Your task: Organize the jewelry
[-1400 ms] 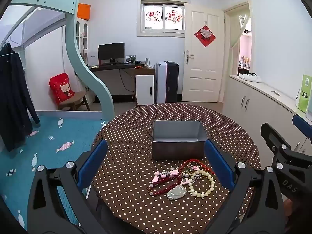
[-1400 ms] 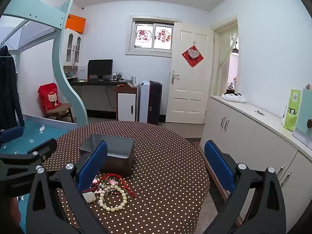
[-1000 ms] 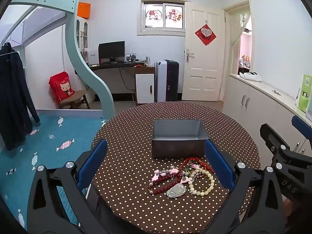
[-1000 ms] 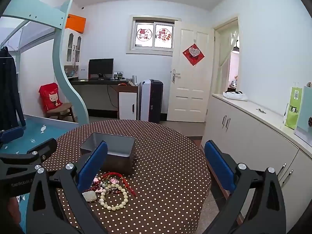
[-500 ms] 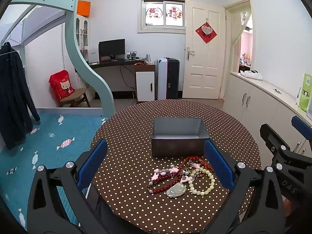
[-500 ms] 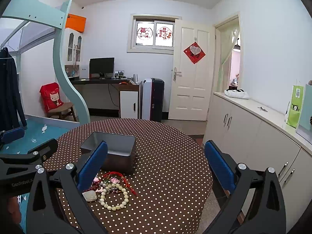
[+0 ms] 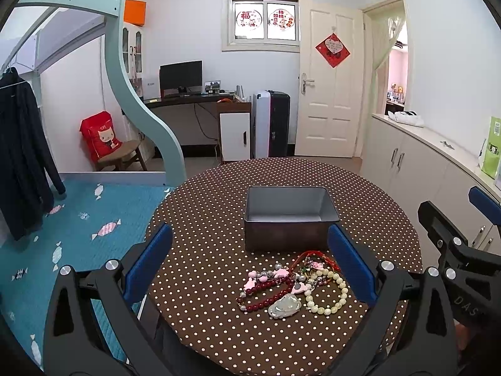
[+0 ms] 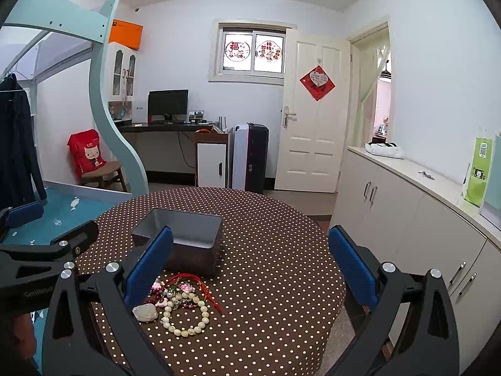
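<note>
A pile of jewelry lies on the polka-dot round table (image 7: 203, 206) in front of an empty grey metal box (image 7: 289, 216). It holds a cream bead bracelet (image 7: 327, 293), a dark red bead bracelet (image 7: 264, 294), a pale jade pendant (image 7: 285, 305), pink charms (image 7: 266, 275) and a red cord (image 7: 316, 258). My left gripper (image 7: 250, 269) is open and empty, held above the table's near edge. My right gripper (image 8: 250, 269) is open and empty to the right of the pile. The box (image 8: 184, 235) and the cream bracelet (image 8: 188, 316) also show in the right wrist view.
A cream cabinet run (image 8: 407, 219) stands close to the table's right. A blue mat (image 7: 78, 219) and a bunk-bed frame (image 7: 137, 100) are on the left. A desk, a suitcase and a door are at the back.
Both grippers have risen and pulled back slightly, so the table looks a little lower and farther. The jewelry and the box have not moved.
</note>
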A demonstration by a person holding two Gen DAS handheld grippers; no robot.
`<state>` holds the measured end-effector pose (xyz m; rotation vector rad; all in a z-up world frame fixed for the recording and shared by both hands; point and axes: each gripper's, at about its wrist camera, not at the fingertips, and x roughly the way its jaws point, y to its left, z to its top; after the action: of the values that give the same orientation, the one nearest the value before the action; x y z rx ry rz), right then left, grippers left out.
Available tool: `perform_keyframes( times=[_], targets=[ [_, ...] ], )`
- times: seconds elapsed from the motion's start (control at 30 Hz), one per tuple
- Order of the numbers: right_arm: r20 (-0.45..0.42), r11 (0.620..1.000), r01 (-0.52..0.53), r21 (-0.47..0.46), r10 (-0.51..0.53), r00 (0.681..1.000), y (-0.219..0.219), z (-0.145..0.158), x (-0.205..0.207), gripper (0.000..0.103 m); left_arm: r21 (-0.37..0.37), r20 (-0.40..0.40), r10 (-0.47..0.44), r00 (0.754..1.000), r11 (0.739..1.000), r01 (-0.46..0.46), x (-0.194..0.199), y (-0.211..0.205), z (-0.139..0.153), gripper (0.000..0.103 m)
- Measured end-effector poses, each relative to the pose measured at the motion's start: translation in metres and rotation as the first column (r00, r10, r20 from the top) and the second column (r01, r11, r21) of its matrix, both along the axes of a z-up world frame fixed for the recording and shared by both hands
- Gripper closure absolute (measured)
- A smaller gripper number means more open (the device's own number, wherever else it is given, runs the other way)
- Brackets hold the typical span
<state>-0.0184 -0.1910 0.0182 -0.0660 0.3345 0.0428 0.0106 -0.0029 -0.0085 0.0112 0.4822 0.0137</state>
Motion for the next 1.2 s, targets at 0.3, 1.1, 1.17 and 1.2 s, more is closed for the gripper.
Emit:
perform_keyframes(
  times=[0.3,1.1,1.17,1.2],
  targets=[
    [0.001,1.000,0.008,-0.001,-0.008,1.000,0.0003,-0.0005,-0.0007,0.007,-0.003,0.010,0.004,1.000,1.000,-0.004,-0.0021,0.0000,-0.0009,0.005],
    [-0.008,1.000,0.008,-0.008,-0.008,1.000,0.0014,-0.0040,-0.0028,0.007,-0.011,0.003,0.002,1.000,1.000,-0.002,-0.0079,0.0043,-0.0005,0.005],
    [-0.012,1.000,0.010,-0.008,-0.010,1.000,0.0012,-0.0048,-0.0026,0.007,-0.010,0.000,0.001,1.000,1.000,-0.001,-0.0086,0.0048,-0.0002,0.005],
    [-0.012,1.000,0.011,-0.008,-0.011,1.000,0.0009,-0.0053,-0.0028,0.007,-0.011,-0.001,-0.001,1.000,1.000,0.001,-0.0089,0.0051,-0.0001,0.005]
  ],
)
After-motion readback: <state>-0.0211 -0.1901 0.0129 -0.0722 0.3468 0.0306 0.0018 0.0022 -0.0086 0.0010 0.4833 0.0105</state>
